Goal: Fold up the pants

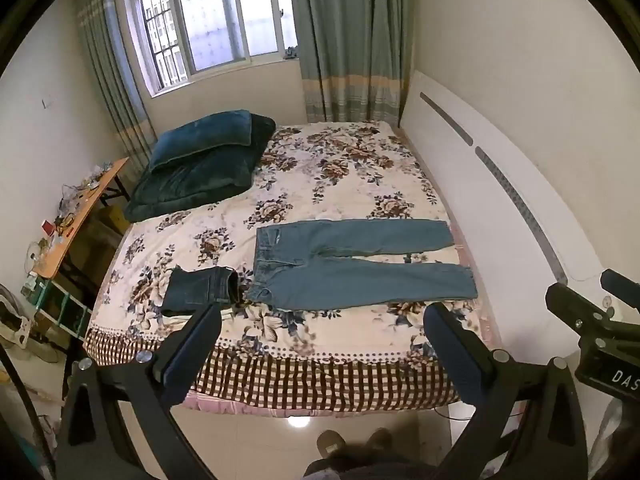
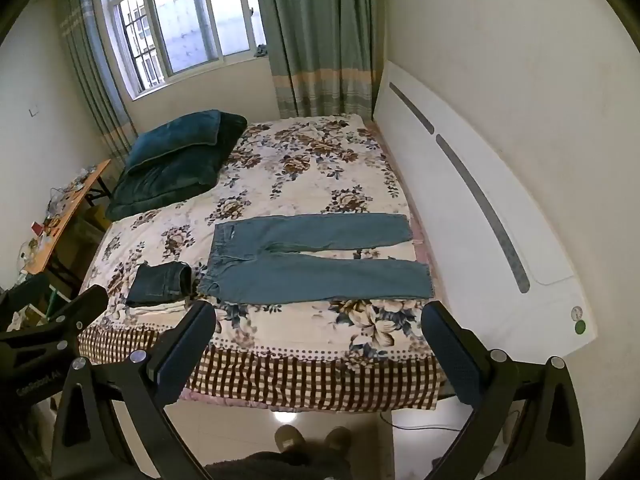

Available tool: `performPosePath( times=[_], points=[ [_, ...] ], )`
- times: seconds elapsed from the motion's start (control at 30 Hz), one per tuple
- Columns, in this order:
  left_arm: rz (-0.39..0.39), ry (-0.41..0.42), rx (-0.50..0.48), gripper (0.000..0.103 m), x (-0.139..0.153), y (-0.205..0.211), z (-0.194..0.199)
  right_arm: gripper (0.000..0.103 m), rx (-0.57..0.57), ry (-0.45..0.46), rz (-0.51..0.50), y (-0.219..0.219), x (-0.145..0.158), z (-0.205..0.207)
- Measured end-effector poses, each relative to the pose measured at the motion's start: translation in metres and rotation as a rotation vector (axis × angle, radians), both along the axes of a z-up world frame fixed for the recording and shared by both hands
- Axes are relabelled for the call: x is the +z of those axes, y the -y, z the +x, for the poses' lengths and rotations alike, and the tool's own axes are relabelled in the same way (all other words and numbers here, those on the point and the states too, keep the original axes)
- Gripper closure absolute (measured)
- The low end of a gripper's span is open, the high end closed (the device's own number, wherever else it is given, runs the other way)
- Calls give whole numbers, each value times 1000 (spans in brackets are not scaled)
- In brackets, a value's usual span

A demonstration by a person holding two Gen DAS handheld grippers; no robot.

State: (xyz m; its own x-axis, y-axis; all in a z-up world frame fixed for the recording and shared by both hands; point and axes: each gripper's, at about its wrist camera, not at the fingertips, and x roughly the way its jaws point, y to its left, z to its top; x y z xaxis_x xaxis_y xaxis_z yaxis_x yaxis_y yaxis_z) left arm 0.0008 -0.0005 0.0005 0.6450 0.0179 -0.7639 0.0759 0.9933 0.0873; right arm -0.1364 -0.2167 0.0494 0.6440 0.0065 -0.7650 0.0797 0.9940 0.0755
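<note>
Both tools hang over the foot of the bed (image 1: pixel 320 380), left tool (image 1: pixel 324 328) and right tool (image 2: pixel 318 326) spread wide, nothing gripped. Light blue pants (image 2: pixel 304 268) lie flat on the floral cover, beside folded dark jeans (image 2: pixel 160 284). "DAS" shows on the right tool's body.

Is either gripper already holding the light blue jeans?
No. The light blue jeans lie spread flat on the bed, and both the left gripper and right gripper hang open short of them.
</note>
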Motion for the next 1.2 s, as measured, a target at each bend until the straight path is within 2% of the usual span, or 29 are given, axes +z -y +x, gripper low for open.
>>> performPosePath(
  times=[0.03, 0.2, 0.33, 0.4, 1.2],
  points=[
    [-16, 27, -4, 0, 0, -1, -3, 0, -1, 0, -7, 0, 0, 0],
    [-9, 40, -8, 0, -4, 15, -3, 0, -1, 3, 0, 2, 1, 1],
    [-20, 30, -17, 0, -8, 9, 2, 0, 0, 5, 3, 2, 2, 1],
    [-31, 25, -21, 0, 1, 5, 4, 0, 0, 7, -3, 6, 2, 2],
    [-33, 34, -31, 0, 11, 10, 8, 0, -5, 7, -1, 16, 9, 7]
  ],
)
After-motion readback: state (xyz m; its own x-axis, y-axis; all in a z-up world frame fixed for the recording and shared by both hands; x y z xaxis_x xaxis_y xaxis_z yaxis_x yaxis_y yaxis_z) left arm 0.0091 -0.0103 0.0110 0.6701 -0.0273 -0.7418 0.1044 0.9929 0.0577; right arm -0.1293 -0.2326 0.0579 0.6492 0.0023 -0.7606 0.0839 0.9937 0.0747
